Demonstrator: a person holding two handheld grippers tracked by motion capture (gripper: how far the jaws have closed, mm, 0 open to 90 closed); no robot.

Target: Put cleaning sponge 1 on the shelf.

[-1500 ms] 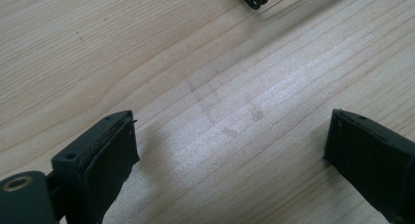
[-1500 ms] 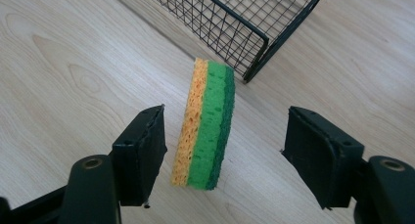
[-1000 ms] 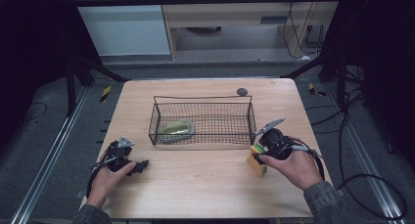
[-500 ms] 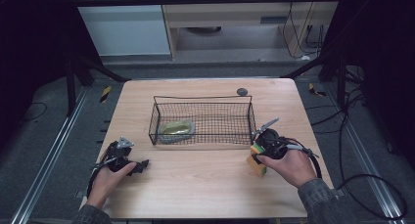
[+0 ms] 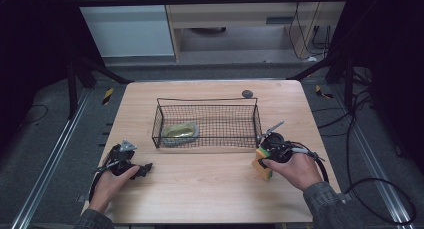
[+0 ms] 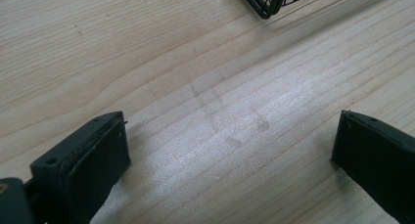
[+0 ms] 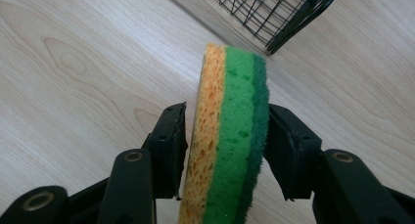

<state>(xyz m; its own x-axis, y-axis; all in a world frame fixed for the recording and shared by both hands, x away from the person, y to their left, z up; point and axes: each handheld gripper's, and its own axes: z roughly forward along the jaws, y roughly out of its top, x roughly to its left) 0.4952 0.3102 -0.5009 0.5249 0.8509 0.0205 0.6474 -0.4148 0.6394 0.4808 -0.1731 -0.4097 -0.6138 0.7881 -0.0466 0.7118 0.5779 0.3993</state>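
Note:
A sponge with orange, green and dark green layers stands on edge on the wooden table, just off the near right corner of the wire basket. My right gripper is shut on the sponge, one pad on the orange face and one on the dark green face. Its jaws have just been closing with the sponge between them. My left gripper rests on the table at the front left, open, with bare wood between its jaws.
The black wire basket stands mid-table and holds a yellow-green item in its left end. A small dark round object lies behind the basket. The basket's corner is a little ahead of my left gripper.
The right hand has shifted slightly left and nearer, with its gripper now around the sponge. The left hand has not moved.

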